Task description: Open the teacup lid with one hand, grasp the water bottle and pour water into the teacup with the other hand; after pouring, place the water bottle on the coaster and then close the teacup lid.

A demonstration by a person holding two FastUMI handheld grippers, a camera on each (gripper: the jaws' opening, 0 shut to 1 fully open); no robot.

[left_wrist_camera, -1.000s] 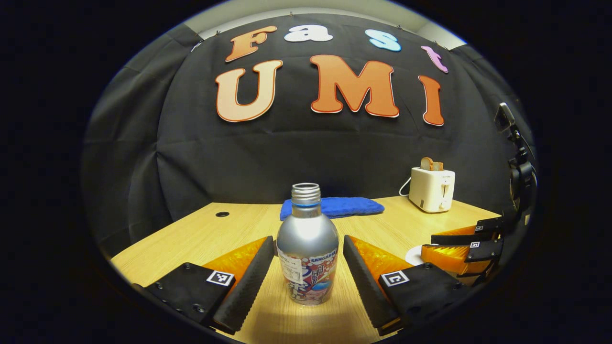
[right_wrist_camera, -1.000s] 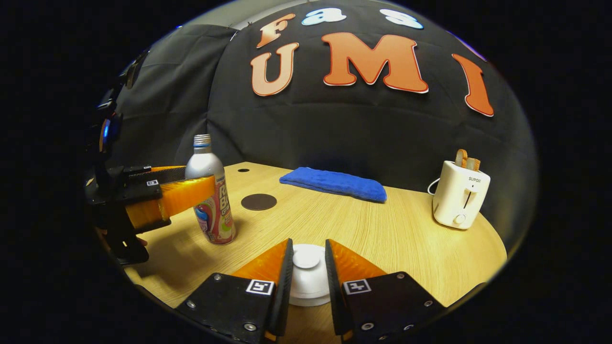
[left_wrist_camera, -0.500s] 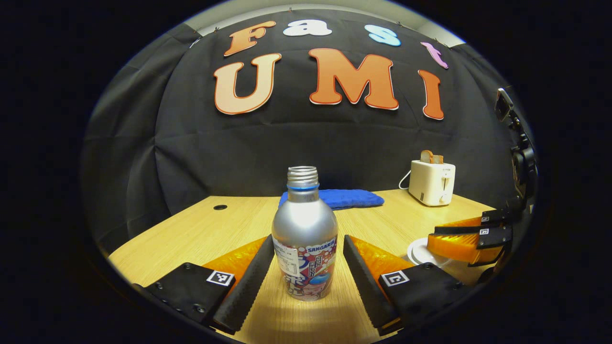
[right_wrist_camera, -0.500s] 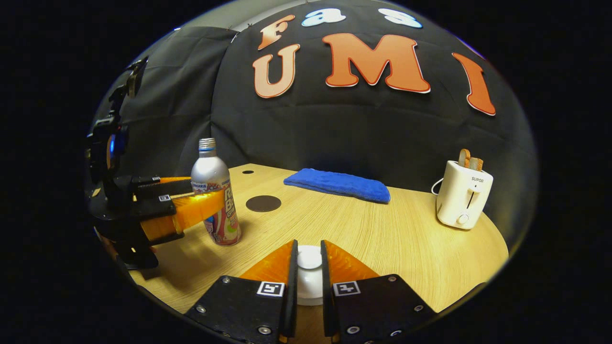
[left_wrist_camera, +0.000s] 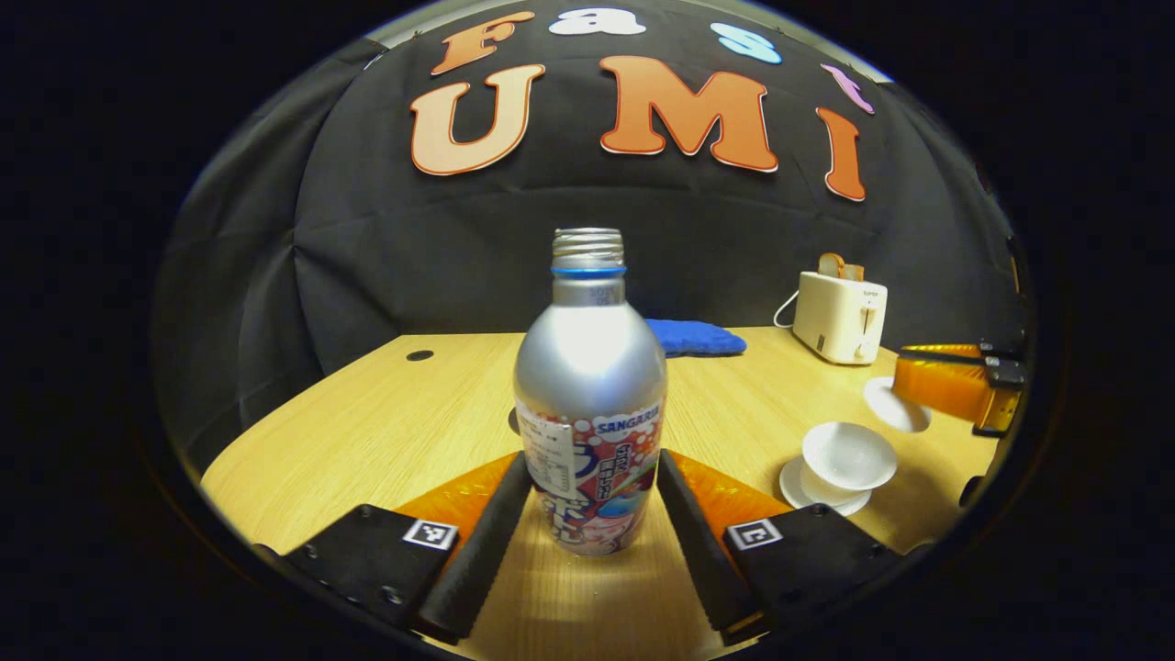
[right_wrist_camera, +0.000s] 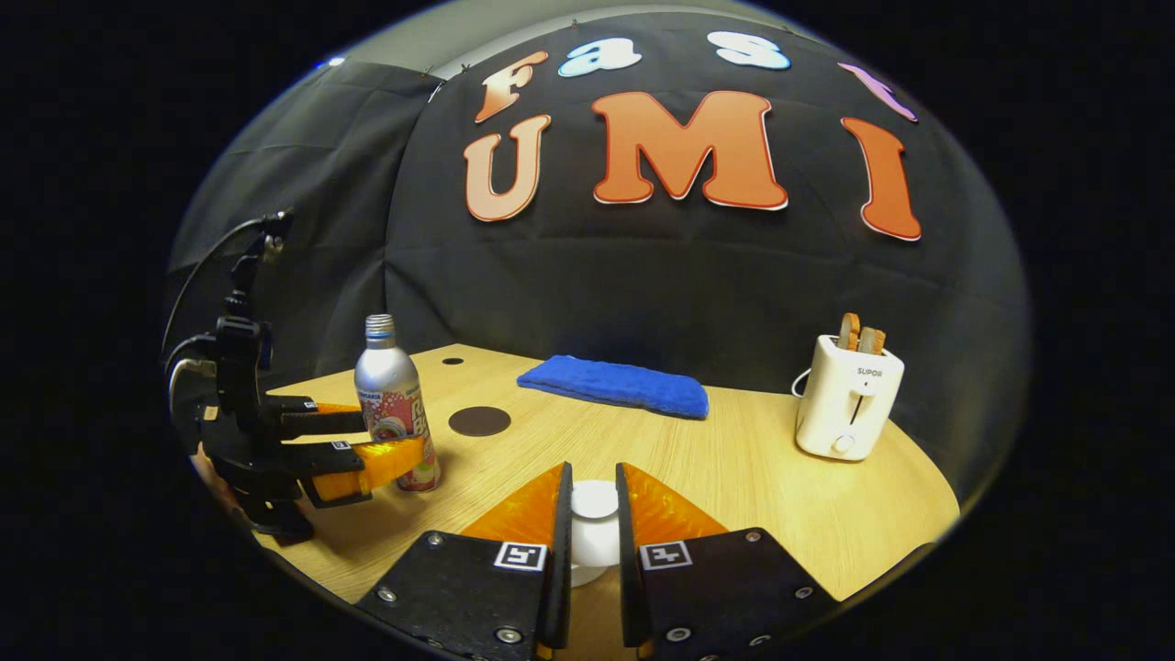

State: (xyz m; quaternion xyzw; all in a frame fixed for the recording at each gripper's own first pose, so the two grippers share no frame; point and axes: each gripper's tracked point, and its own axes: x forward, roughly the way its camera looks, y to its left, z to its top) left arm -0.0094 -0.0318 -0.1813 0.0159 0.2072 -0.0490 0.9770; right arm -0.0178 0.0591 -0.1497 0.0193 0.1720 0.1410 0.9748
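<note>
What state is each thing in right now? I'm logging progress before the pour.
water bottle: upright, uncapped, left gripper shut on it.
teacup lid: off the cup, pinched in the right gripper.
teacup: open, on its saucer.
coaster: bare.
toaster: bread sticking up.
blue cloth: lying flat.
</note>
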